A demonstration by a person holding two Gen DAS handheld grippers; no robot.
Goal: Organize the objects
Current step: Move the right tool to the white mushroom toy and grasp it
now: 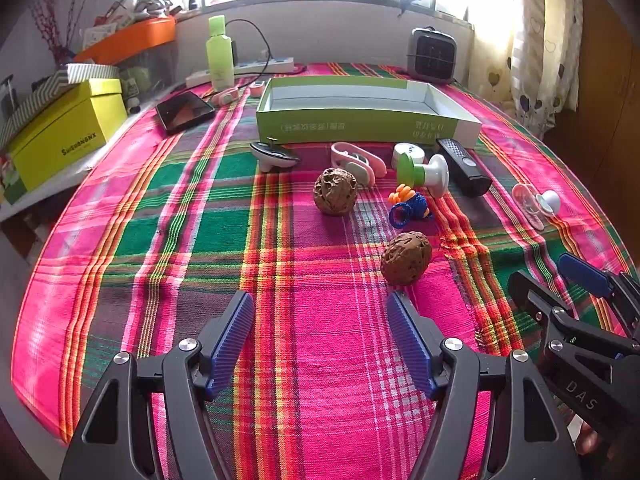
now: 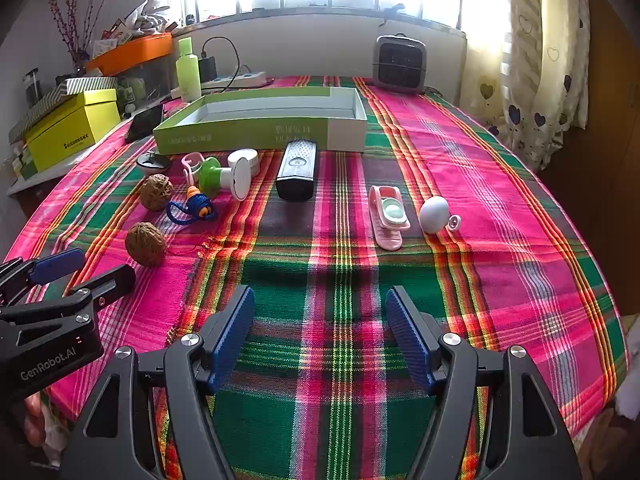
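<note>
Looking along our left gripper, we see its jaws spread wide and empty — a wrinkled brown walnut lies just ahead on the pink-and-green plaid tablecloth. Along our right gripper, jaws equally apart, a pink plastic clip lies beside a white egg-shaped ball — the open green cardboard box stands beyond.

box: green and white, open, empty, lying flat at the far side of the cloth
walnuts: two, brown, wrinkled, apart, left of centre
remote: black, flat, just before the box
egg: white, right
</note>
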